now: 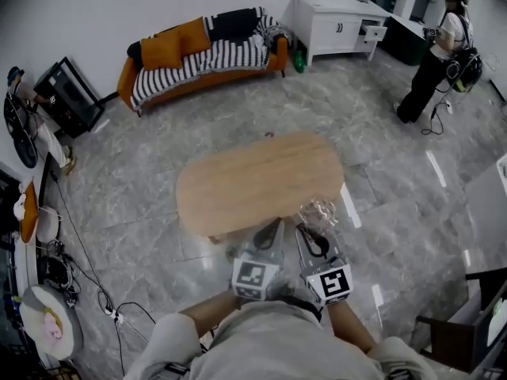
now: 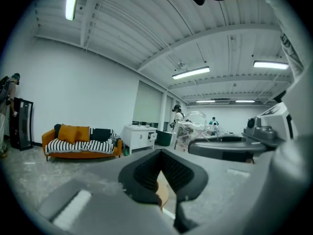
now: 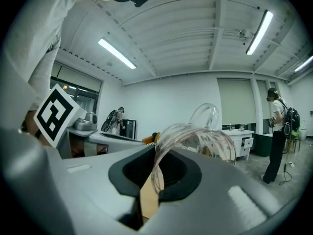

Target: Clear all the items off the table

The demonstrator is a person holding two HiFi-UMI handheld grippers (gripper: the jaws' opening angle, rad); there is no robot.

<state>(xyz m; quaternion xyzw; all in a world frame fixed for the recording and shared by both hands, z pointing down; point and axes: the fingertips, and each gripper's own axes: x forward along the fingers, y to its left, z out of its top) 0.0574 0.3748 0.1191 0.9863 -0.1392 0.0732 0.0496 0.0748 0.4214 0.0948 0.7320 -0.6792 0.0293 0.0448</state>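
Observation:
The oval wooden table (image 1: 257, 182) has a bare top in the head view. My right gripper (image 1: 309, 234) hangs over its near right edge, shut on the rim of a clear glass mug (image 1: 318, 210). In the right gripper view the mug (image 3: 198, 141) sticks up from between the pads, handle on top, with the gripper (image 3: 155, 174) clamped on its wall. My left gripper (image 1: 272, 229) sits just left of it at the table's near edge, shut with nothing held. Its own view shows the gripper (image 2: 161, 177) with pads together, and the mug (image 2: 192, 127) to the right.
An orange sofa (image 1: 202, 50) with a striped blanket stands against the far wall, a white cabinet (image 1: 337, 22) to its right. A person (image 1: 440, 54) stands at the back right. Cables (image 1: 87, 279) and gear line the left floor. Dark furniture (image 1: 475, 319) sits at the near right.

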